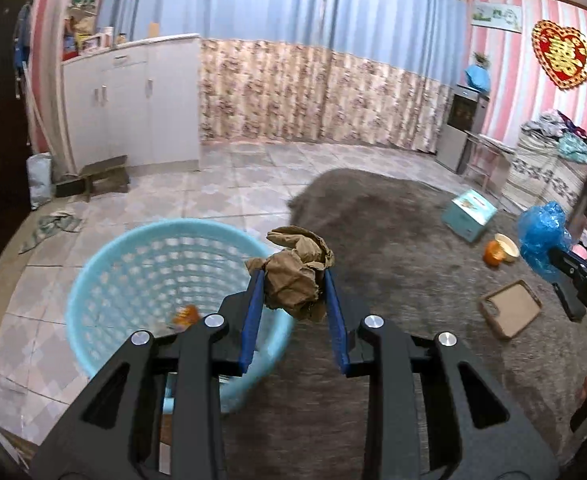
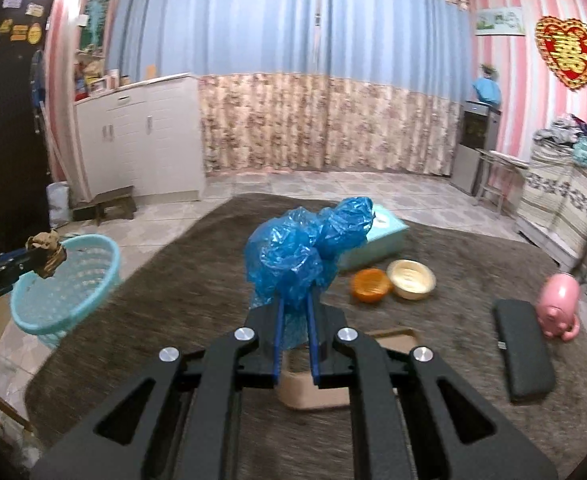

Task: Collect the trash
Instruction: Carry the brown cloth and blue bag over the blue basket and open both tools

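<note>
Left gripper (image 1: pixel 293 280) pinching crumpled brown paper (image 1: pixel 297 276), held just beside the rim of the blue basket (image 1: pixel 105 280) (orange scrap inside). Right gripper (image 2: pixel 295 304) clamped on blue plastic bag (image 2: pixel 305 252), above the rug (image 2: pixel 453 264). Farther off: orange bowl (image 2: pixel 370 285) w/ cream bowl (image 2: pixel 410 278), teal box (image 2: pixel 385 236).
</note>
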A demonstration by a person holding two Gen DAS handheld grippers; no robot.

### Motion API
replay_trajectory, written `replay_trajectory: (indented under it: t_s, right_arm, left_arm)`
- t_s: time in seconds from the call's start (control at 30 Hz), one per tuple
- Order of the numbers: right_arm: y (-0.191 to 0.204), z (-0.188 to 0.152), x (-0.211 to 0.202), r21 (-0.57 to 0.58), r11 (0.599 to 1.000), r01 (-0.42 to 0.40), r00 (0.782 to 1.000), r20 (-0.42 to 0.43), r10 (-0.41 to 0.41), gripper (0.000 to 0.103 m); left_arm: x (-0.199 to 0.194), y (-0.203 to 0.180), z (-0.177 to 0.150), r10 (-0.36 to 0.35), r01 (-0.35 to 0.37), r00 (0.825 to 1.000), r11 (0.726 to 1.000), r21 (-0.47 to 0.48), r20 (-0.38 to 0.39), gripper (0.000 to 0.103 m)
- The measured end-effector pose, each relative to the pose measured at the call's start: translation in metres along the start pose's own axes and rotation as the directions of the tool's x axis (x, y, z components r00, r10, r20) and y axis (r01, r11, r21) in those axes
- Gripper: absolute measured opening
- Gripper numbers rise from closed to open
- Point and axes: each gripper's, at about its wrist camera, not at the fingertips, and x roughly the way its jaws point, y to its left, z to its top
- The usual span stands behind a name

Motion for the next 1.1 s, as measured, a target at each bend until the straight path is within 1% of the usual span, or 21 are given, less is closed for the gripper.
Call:
replay_trajectory:
  t_s: [0.1,0.2,0.4,0.53,0.7,0.9,1.0,1.1]
  right_arm:
    - [0.023,0.004,0.004,-0.014,0.999,-0.031,1.0,0.004,0.031,0.01]
    - [0.049,0.011,0.01,-0.037,0.997,-0.067,0.998,0.011,0.068,0.01]
    - [0.096,0.021,0.022,-0.067,0.989,-0.129,0.991,0.014,0.13,0.01]
    - [0.123,0.019,0.031,-0.089,0.982,-0.166,0.986,0.001,0.167,0.01]
    - [0.149,0.016,0.04,-0.098,0.977,-0.192,0.981,-0.011,0.191,0.01]
    - [0.185,0.014,0.055,-0.111,0.97,-0.216,0.976,-0.015,0.216,0.01]
    - [0.197,0.013,0.065,-0.127,0.965,-0.229,0.973,-0.022,0.228,0.01]
    - [0.208,0.011,0.073,-0.127,0.962,-0.24,0.971,-0.023,0.239,0.01]
  left_arm:
    - [-0.003,0.022,0.003,0.038,-0.038,0.999,0.999,-0.009,0.01,0.029]
    - [-0.004,0.046,0.004,0.092,-0.092,0.996,0.996,-0.006,0.02,0.029]
    - [0.0,0.086,0.006,0.141,-0.141,0.99,0.989,-0.042,0.013,0.029]
    - [0.002,0.102,0.006,0.168,-0.168,0.986,0.985,-0.029,0.017,0.029]
    - [0.012,0.127,0.002,0.169,-0.169,0.986,0.984,-0.057,-0.003,0.029]
    - [0.034,0.144,-0.003,0.186,-0.186,0.982,0.982,-0.035,-0.023,0.029]
    - [0.044,0.153,-0.002,0.152,-0.154,0.987,0.986,-0.056,-0.047,0.029]
    - [0.051,0.158,0.002,0.149,-0.151,0.988,0.987,-0.056,-0.041,0.032]
